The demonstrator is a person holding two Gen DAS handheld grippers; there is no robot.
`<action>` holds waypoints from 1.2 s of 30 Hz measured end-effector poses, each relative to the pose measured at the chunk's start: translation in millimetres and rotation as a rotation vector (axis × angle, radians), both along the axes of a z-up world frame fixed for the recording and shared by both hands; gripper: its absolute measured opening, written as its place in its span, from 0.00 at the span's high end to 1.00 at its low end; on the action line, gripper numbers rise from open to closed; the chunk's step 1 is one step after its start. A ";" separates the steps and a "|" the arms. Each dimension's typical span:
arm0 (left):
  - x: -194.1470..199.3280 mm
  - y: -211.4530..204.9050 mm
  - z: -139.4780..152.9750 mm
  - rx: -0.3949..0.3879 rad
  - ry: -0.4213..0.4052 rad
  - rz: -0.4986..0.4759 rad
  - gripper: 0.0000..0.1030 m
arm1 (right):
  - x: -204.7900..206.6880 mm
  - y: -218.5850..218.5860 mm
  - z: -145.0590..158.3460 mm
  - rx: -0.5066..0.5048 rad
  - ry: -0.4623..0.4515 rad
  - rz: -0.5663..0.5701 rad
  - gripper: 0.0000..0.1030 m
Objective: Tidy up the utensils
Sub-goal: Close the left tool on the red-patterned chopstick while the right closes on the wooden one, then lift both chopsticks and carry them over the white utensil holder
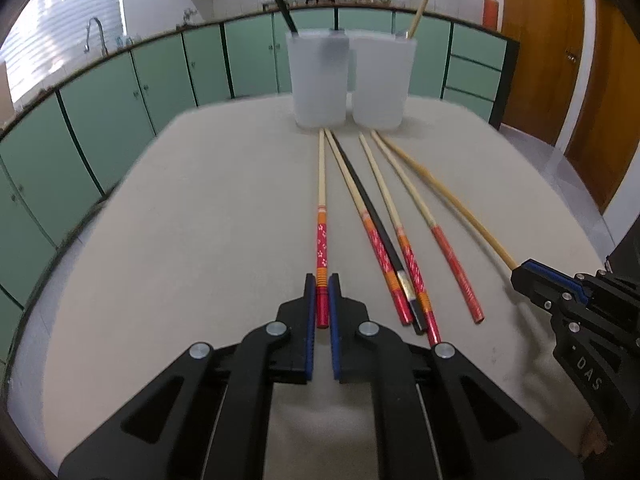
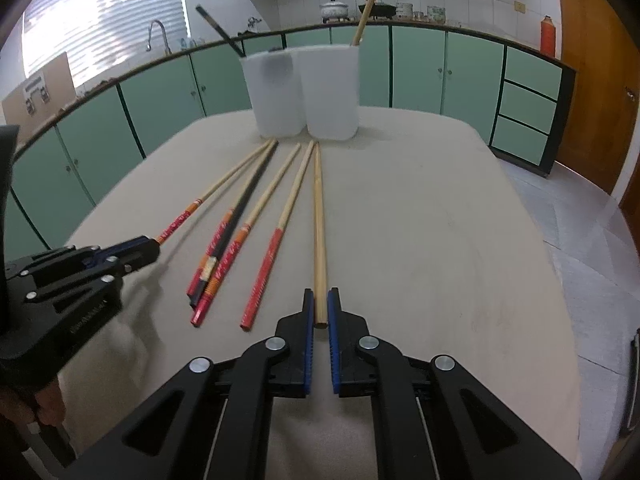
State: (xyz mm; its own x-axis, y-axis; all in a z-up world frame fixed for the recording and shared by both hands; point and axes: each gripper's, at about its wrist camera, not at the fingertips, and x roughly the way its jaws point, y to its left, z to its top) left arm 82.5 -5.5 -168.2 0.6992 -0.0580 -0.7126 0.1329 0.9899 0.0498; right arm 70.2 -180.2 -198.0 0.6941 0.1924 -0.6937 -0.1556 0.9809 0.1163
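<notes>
**Both jaws clamped on chopsticks**

My left gripper (image 1: 322, 294) has its jaws clamped on the red end of a red-patterned chopstick (image 1: 321, 216); my right gripper (image 2: 321, 308) is clamped on a plain bamboo chopstick (image 2: 319, 220). Both lie flat on the tabletop (image 2: 440, 240), long axes pointing away toward two white cups (image 1: 320, 80). Four more chopsticks (image 1: 384, 220) fan between. There's open room right, with the tabletop edge just behind the cups.
</notes>
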 end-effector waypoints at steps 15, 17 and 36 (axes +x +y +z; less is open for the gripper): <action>-3.6 12.4 21.6 -0.011 -0.060 0.022 0.95 | -3.8 -15.0 8.2 0.061 -0.024 0.006 0.94; -4.8 12.8 28.9 -0.003 -0.080 0.023 0.95 | -4.9 -17.6 16.4 0.064 -0.042 0.009 0.94; 11.6 18.9 129.9 -0.065 -0.284 -0.024 0.95 | 9.1 -30.3 131.0 0.011 -0.227 0.064 0.94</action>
State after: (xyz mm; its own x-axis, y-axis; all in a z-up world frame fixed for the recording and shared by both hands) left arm 94.0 13.4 -38.2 0.8683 -0.1160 -0.4824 0.1461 0.9890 0.0252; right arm 79.3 -210.5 -67.0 0.8183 0.2476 -0.5187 -0.2409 0.9671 0.0816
